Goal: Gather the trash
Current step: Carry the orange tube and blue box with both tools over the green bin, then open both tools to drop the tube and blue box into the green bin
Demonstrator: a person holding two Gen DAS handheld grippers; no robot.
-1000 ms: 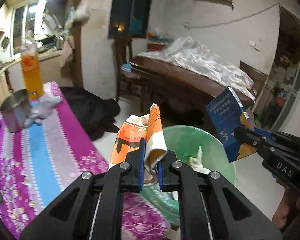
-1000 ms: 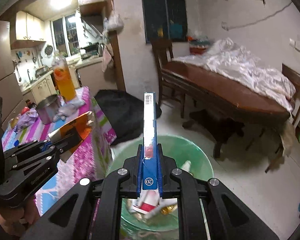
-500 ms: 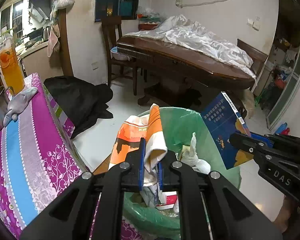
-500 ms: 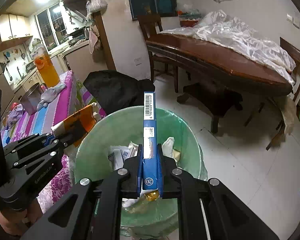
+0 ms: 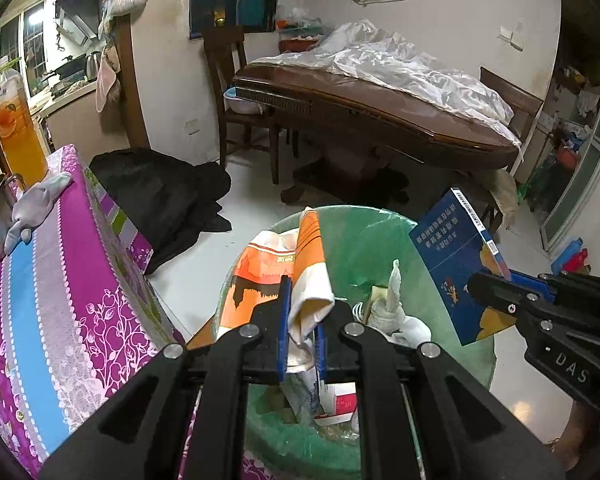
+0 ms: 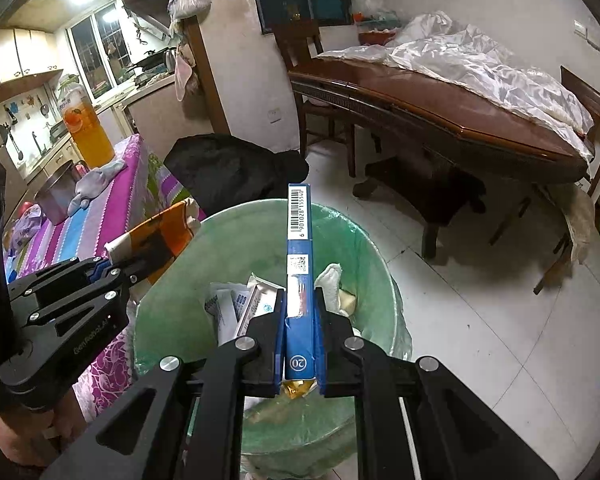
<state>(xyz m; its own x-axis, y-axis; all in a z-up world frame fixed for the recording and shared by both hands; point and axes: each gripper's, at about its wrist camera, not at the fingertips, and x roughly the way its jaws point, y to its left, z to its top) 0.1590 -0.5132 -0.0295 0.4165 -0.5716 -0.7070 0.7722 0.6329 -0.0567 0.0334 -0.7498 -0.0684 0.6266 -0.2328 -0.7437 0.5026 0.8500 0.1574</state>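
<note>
My left gripper (image 5: pixel 302 328) is shut on a crumpled orange and white wrapper (image 5: pixel 284 268) and holds it over the near rim of a green-lined trash bin (image 5: pixel 364 240). My right gripper (image 6: pixel 299 336) is shut on a flat blue carton (image 6: pixel 299 248) held upright above the same bin (image 6: pixel 228 248). The bin holds tissue (image 5: pixel 392 300) and several paper scraps. The right gripper with the carton (image 5: pixel 456 276) shows at the right of the left wrist view. The left gripper with the wrapper (image 6: pixel 156 236) shows at the left of the right wrist view.
A table with a purple cloth (image 5: pixel 60 280) stands left of the bin, bearing an orange drink bottle (image 5: pixel 18 136), a metal pot (image 6: pixel 56 196) and a grey rag (image 5: pixel 36 204). A black bag (image 5: pixel 160 196) lies on the floor. A wooden dining table (image 5: pixel 380 120) stands behind.
Both grippers have moved from beside the purple table to over the bin and tilted down, still holding the wrapper and the carton. The bin's contents have come into view.
</note>
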